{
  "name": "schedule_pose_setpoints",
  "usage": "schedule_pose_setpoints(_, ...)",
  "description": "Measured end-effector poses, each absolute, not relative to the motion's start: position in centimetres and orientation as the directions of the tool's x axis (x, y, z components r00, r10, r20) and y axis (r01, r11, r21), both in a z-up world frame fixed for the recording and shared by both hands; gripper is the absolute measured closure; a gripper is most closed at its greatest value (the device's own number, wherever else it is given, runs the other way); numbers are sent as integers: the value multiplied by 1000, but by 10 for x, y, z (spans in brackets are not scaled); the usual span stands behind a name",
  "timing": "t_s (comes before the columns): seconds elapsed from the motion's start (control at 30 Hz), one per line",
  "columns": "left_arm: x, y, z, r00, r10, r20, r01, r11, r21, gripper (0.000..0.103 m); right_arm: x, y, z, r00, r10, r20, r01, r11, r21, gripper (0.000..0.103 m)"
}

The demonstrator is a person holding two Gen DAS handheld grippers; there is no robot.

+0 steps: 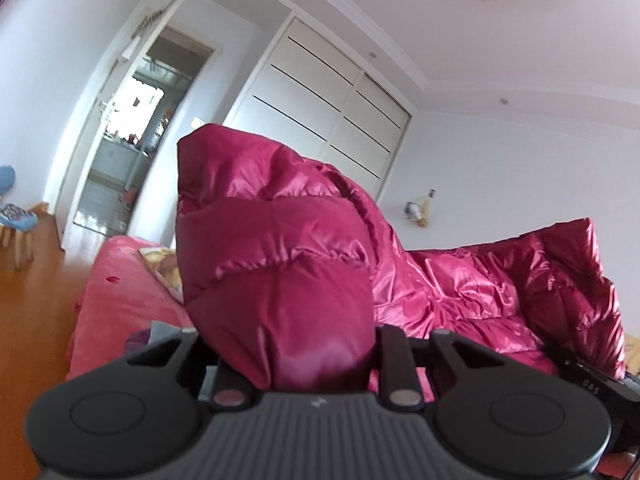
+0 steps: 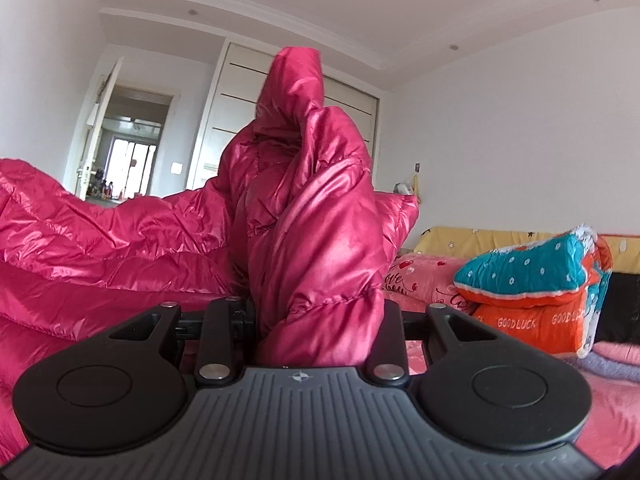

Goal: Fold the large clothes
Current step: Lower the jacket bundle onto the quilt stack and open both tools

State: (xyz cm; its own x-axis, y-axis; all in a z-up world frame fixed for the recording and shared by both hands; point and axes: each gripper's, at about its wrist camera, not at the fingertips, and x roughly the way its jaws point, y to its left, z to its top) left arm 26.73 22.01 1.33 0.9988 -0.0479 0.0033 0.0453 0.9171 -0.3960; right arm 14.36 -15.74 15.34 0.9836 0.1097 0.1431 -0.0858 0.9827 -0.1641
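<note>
Jaws of the left gripper [image 1: 298, 354] pinch a thick puffy fold of the jacket [image 1: 280, 272]; the fingertips themselves are buried under the fabric, so only the finger bases show at 7 and 5 o'clock of the fold. Jacket: shiny crimson, quilted, down-type. From the left wrist view, left to right:
- 9 o'clock: wood floor, a stool [image 1: 18, 236] cut off by the frame edge, blue item on it, unclear what.
- 10 o'clock: open doorway [image 1: 136, 136], room beyond overexposed and blurred.
- 8 o'clock: bed [image 1: 116, 280] with pink cover; a printed item is partly hidden behind the held fold.
- Centre: held fold rises upright to a peak at 11 o'clock and blocks the lower wardrobe [image 1: 320, 104].
- 3 to 4 o'clock: rest of jacket spreads across the bed, its far end raised; black part of the other gripper is cut off at the 4 o'clock edge.

Jaws of the right gripper [image 2: 316, 334] likewise clamp a bunched fold of the jacket [image 2: 320, 240]; tips hidden by cloth. Right wrist view, left to right:
- 9 o'clock: jacket body lies rumpled over the bed, lower part cut by the frame.
- Centre: gripped fold stands upright, twisted, peak at 12 o'clock, covering part of the wardrobe.
- 3 o'clock: pink pillow [image 2: 428, 280] partly behind the fold, then a folded quilt [image 2: 536, 292], teal over orange, "GOOD LUCK" printed; second print cut short.
- 4 o'clock: purple-grey cloth at the edge, unidentifiable.
</note>
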Motion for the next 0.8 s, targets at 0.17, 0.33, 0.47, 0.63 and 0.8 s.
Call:
schedule_pose_setpoints(0.17, 291, 217, -10, 998, 61, -1, -57, 927, -371, 72, 144, -129, 136, 985, 109, 133, -91, 987, -135, 63)
schedule_pose_setpoints(0.33, 328, 230, -35, 982, 142, -127, -177, 926, -333, 45, 189, -114, 103, 998, 47, 30, -42, 987, -157, 48)
schedule_pose_setpoints(0.47, 334, 243, -43, 971, 155, -181, -208, 924, -322, 22, 210, -115, 80, 997, 8, -80, -22, 984, -179, 15)
schedule_pose_setpoints(0.63, 328, 256, -49, 963, 212, -168, -256, 915, -312, 7, 202, -127, 83, 995, -4, -98, -14, 984, -176, 0)
schedule_pose_setpoints(0.8, 330, 258, -48, 952, 263, -156, -300, 906, -300, 7, 180, -129, 104, 997, -14, -75, 2, 989, -148, 0)
